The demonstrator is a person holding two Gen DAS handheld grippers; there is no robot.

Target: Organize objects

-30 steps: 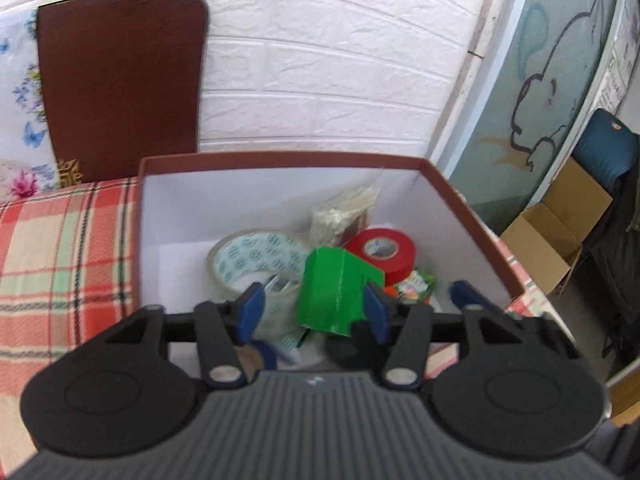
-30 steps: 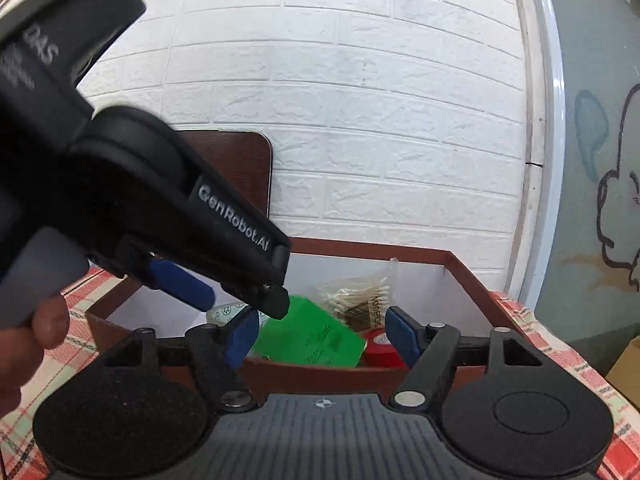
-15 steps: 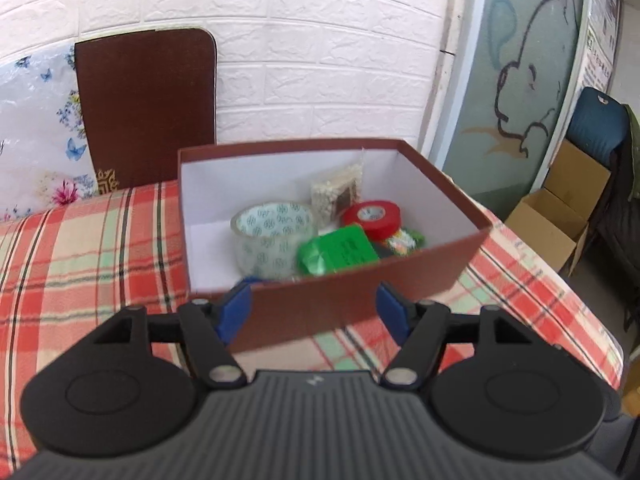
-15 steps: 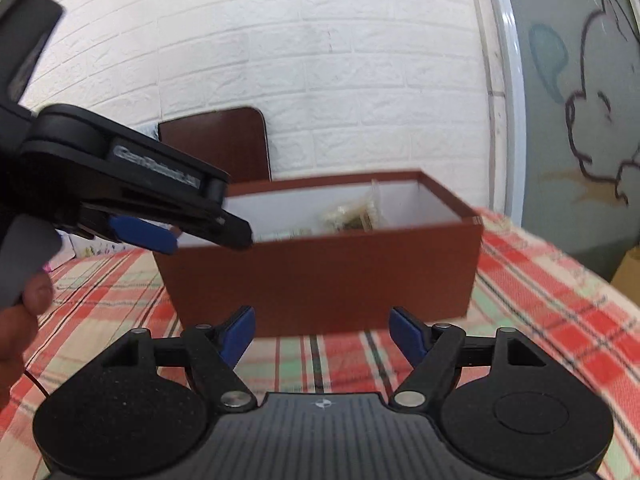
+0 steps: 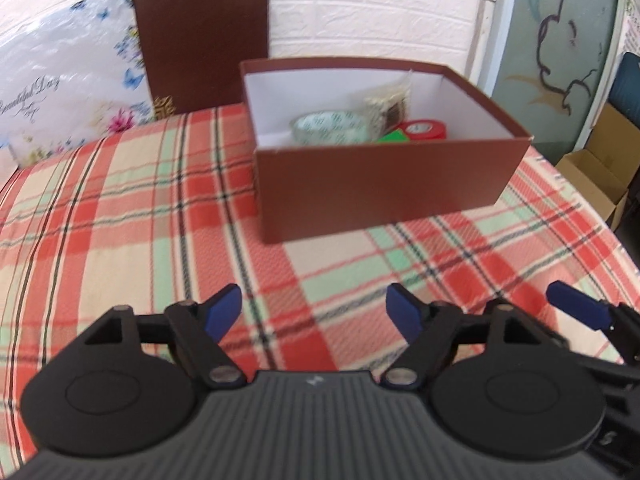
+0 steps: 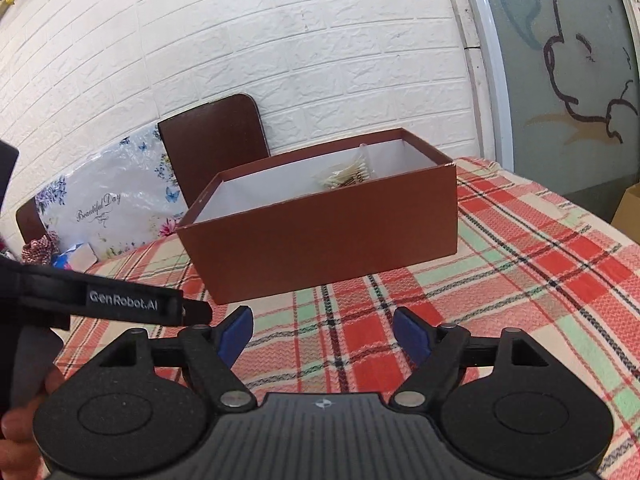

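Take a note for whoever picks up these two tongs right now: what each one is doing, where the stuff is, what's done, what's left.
Left tongs: open, nothing between the jaws, which have just been opening.
Right tongs: open, empty, jaws also just opening.
Both hang over the plaid tablecloth, short of the brown box.
In the box: clear tape roll, red tape roll, green packet, cotton swab bag.
Done: those four are boxed.
Left: nothing loose shows on the cloth; check outside these views.

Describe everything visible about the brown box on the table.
The brown box is rectangular, lidless, cardboard-looking, dark red-brown outside and white inside. It stands upright on the plaid tablecloth, near the table's far edge. Inside show a clear tape roll, red tape roll, green packet and bagged cotton swabs. Neither gripper touches it.
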